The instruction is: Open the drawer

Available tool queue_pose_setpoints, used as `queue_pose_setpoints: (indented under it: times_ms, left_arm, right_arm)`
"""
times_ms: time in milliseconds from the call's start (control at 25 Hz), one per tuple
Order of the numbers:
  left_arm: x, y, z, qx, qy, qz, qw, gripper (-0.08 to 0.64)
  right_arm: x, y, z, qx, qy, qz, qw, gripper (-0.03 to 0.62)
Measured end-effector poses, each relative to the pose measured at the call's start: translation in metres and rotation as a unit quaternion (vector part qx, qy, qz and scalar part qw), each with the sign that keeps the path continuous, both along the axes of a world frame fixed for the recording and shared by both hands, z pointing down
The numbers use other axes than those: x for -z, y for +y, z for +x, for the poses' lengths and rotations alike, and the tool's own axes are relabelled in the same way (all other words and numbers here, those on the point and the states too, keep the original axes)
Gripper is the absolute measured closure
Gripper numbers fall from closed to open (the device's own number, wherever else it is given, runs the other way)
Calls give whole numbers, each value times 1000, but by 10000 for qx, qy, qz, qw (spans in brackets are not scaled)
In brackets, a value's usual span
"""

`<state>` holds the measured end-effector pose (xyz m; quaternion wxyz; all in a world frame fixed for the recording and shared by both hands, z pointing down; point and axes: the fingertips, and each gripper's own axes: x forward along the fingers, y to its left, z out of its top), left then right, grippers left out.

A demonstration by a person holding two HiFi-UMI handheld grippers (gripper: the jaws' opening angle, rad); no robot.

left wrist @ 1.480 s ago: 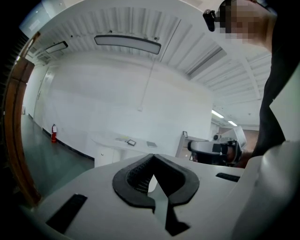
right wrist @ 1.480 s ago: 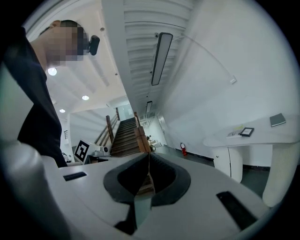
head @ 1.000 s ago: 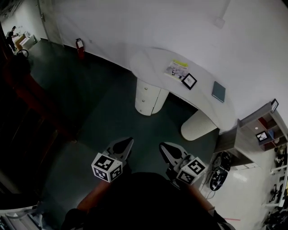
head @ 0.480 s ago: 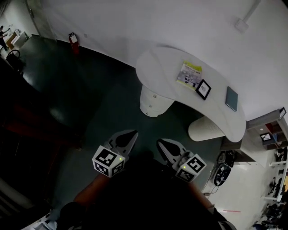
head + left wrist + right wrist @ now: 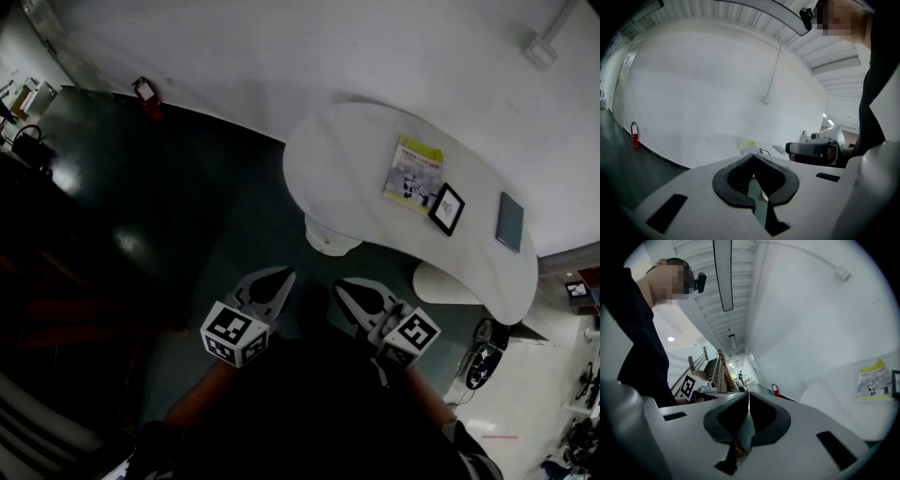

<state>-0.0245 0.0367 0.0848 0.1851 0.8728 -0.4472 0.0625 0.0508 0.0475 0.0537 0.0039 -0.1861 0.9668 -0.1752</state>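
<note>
Nothing of the task is done yet, as far as I can judge. You stand on the dark floor short of the white curved desk (image 5: pixel 356 178), which spreads from your 12 to 2 o'clock.

Your left gripper (image 5: pixel 281 277) and right gripper (image 5: pixel 345 287) are held low in front of you, both aimed toward the desk and well apart from it. The left gripper view shows its jaws closed tip to tip with nothing between them, and the right gripper view shows the same. Both claws are empty.

The drawer is most likely in the rounded white pedestal (image 5: pixel 328 242) at your 12 o'clock. Only a sliver of it shows under the desk's near edge. The desktop hides its front, so you cannot see a handle or tell whether a drawer is out. A second rounded support (image 5: pixel 450 281) stands at 2 o'clock.

On the desktop lie a booklet (image 5: pixel 412 173), a small black frame (image 5: pixel 446 208) and a dark notebook (image 5: pixel 510 222), none of which matter to the job.

What is left is everything: close in on the pedestal, lower a gripper to drawer height, part its jaws, take the handle and pull.
</note>
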Motion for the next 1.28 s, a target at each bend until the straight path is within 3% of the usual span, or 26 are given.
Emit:
queue_pose_setpoints:
  times_ms: [120, 240, 480, 680, 920, 1120, 1280]
  left_arm:
    - [3, -34, -13, -11, -11, 27, 10000, 552]
    - [-1, -56, -29, -29, 242, -102, 9997, 552]
    - [-6, -71, -72, -486, 381, -172, 9979, 552]
    - [-27, -79, -110, -716, 298, -253, 9967, 552]
    - [-29, -84, -115, -919, 343, -150, 9951, 552]
    - [-29, -89, -118, -910, 203, 74, 9956, 552]
    - [-47, -88, -110, -985, 303, -50, 9947, 552]
  right_arm:
    - [14, -37, -17, 43, -73, 104, 9999, 575]
    - [20, -57, -32, -110, -130, 30, 9999, 575]
    - [3, -71, -69, -751, 61, -426, 9962, 575]
    - [-9, -65, -96, -1009, 160, -448, 9938, 575]
    - [-9, -73, -89, -1582, -99, -697, 9849, 575]
    - [-21, -75, -90, -1293, 219, -213, 9911, 575]
    - [-31, -82, -87, -1427, 184, -365, 9889, 575]
